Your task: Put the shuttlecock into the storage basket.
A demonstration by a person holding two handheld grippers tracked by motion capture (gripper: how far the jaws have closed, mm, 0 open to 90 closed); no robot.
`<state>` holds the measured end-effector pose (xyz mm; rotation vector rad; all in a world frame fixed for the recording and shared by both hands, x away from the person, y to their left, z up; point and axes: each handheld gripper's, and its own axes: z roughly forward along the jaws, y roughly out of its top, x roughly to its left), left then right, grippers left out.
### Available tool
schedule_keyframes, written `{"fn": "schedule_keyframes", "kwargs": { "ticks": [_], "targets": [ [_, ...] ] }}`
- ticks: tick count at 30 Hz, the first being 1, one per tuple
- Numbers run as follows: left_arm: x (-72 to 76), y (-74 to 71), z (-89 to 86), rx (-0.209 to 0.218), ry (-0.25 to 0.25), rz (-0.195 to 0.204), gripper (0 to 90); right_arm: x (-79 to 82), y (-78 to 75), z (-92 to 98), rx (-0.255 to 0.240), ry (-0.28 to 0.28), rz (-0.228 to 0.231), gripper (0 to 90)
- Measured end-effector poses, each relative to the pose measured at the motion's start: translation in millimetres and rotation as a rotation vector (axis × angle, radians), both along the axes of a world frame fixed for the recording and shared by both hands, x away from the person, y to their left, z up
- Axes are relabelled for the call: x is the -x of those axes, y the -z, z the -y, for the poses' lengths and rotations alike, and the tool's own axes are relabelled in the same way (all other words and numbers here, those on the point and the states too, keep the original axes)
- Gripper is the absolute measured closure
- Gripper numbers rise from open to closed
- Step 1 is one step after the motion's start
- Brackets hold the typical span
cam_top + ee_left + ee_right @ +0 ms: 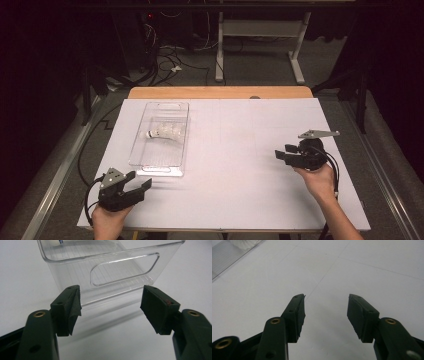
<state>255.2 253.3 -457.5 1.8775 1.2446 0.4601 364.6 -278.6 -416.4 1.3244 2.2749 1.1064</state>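
A clear plastic bin [160, 162] lies lengthwise on the left half of the white table, with a white shuttlecock [165, 132] inside it. My left gripper [141, 182] rests near the front left corner, just short of the bin's near end. In the left gripper view its jaws stand wide apart, empty, facing the bin's handle slot [125, 270]. My right gripper [282, 154] hovers low at the right side, pointing left toward the bin. The right gripper [325, 312] is open with bare table between its pads. A corner of the bin [227, 257] appears at the upper left there.
The white sheet [240, 175] covers a wooden tabletop [220, 92] whose far edge shows beyond it. Behind the table stand white desk legs [220, 50] and tangled cables on the floor. A black cable [87, 145] runs along the left table edge.
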Motion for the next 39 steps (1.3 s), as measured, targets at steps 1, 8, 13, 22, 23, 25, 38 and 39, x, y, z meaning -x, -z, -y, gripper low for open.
{"fn": "schedule_keyframes", "kwargs": {
  "ticks": [1, 8, 13, 22, 23, 25, 38, 39],
  "targets": [
    [0.0, 0.0, -0.1, 0.000, 0.000, 0.000, 33.1, 0.6, 0.5, 0.9, -0.001, 0.000, 0.002, 48.4],
    [0.0, 0.0, -0.1, 0.000, 0.000, 0.000, 33.1, 6.3, 4.1, 6.8, -0.008, 0.012, 0.006, 47.9],
    [-0.1, 0.0, -0.5, 0.002, 0.000, -0.001, 33.1, 10.5, 7.7, 11.9, -0.011, 0.017, 0.009, 47.5],
    [0.3, -0.4, -0.7, 0.004, -0.001, 0.002, 33.1, 20.4, 13.3, 19.4, -0.025, 0.036, 0.017, 46.4],
    [0.4, -0.4, -0.7, 0.003, -0.001, 0.002, 33.1, 21.5, 13.2, 20.1, -0.028, 0.038, 0.020, 46.3],
    [0.4, -0.5, -0.5, 0.002, -0.001, 0.002, 33.1, 23.5, 12.8, 21.3, -0.028, 0.036, 0.028, 46.1],
    [0.5, -0.7, -1.5, 0.000, -0.002, 0.001, 33.1, 35.8, 19.9, 29.4, -0.023, 0.048, 0.051, 44.4],
    [0.5, -0.7, -1.5, 0.000, -0.002, 0.001, 33.1, 36.7, 20.5, 30.0, -0.026, 0.051, 0.049, 44.3]
  ]
}}
